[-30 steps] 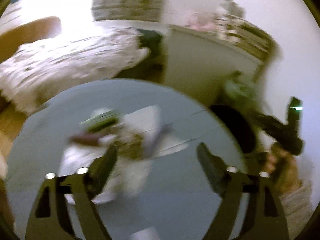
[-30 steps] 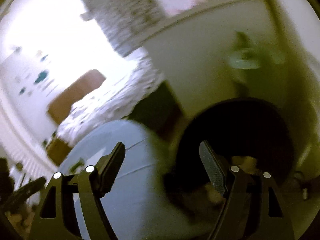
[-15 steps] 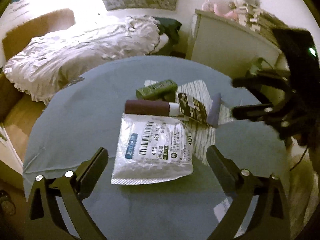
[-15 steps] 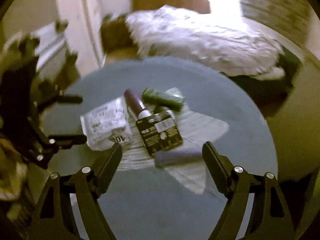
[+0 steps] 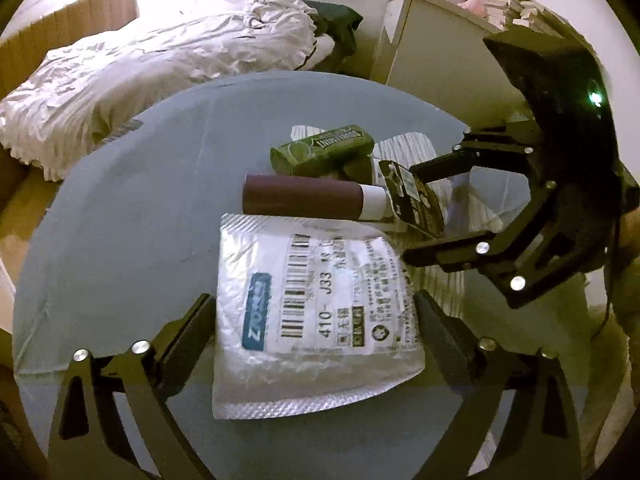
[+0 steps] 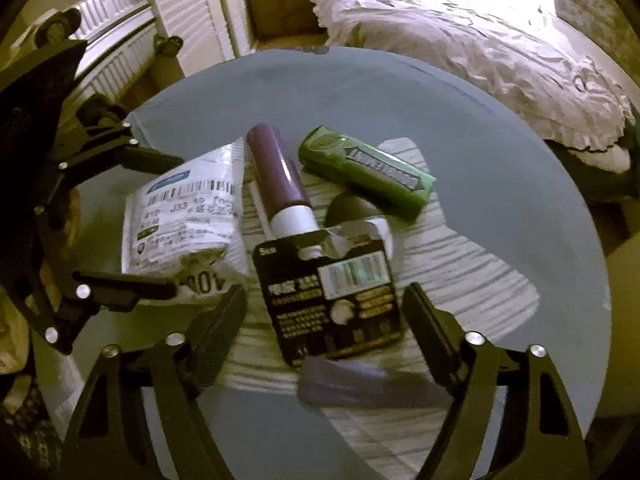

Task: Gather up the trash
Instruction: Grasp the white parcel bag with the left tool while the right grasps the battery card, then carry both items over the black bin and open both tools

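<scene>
On the round blue table (image 5: 120, 220): bubble mailer (image 5: 316, 312), maroon tube (image 5: 304, 196), green gum pack (image 5: 324, 152), black card (image 6: 332, 300), all unmoved. Left gripper (image 5: 316, 344), wide open and empty, has closed in to straddle the mailer. Right gripper (image 6: 324, 320), likewise open and empty, now straddles the card.

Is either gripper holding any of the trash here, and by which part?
Nothing is held. The left gripper is open around the white mailer; the right gripper is open around the black card.

Purple wrapper (image 6: 360, 384) blurred (near edge); card (image 6: 332, 304) print illegible.
</scene>
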The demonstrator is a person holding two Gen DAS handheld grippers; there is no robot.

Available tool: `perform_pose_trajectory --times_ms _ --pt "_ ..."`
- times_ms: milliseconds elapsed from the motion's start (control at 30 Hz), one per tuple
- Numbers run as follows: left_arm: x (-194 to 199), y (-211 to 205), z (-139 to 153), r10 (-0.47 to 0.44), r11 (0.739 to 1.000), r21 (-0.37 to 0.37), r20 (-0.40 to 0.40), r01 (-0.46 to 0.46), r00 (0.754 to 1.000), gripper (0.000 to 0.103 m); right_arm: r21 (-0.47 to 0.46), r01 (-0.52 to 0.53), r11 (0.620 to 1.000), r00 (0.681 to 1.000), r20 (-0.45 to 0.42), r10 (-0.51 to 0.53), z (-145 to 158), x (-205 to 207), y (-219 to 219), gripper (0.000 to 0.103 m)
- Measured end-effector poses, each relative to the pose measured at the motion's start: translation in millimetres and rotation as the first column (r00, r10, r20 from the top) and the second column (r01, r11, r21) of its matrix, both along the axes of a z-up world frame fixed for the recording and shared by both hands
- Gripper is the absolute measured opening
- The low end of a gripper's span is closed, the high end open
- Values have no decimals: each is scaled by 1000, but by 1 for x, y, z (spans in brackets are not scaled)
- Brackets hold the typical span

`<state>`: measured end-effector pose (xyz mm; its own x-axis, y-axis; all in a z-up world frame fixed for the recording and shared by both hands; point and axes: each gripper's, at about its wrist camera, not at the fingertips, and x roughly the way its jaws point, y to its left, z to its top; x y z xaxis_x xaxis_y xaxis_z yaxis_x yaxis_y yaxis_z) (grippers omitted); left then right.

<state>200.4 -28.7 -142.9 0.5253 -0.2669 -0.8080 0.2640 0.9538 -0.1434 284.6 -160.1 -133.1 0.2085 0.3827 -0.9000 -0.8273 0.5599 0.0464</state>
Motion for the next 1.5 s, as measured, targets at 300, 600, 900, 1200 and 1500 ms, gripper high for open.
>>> perform_pose_trajectory --times_ms 300,600,900,1200,1500 --pt "-12 6 8 10 999 -47 28 -9 1000 71 196 126 972 992 -9 -127 28 -17 -28 66" --pt "-37 12 51 65 989 -141 122 -48 990 71 640 451 622 873 -173 -456 81 -43 -148 66" --pt "-27 -69 89 -83 980 -160 222 120 971 72 725 637 264 599 -249 -761 78 -92 -289 66" --pt "-3 -188 95 -273 929 -176 266 325 925 72 701 709 79 387 -293 -874 54 -111 -389 66" --pt "28 -278 74 -380 887 -187 226 422 897 72 674 739 -23 262 -319 -911 25 -106 -435 66"
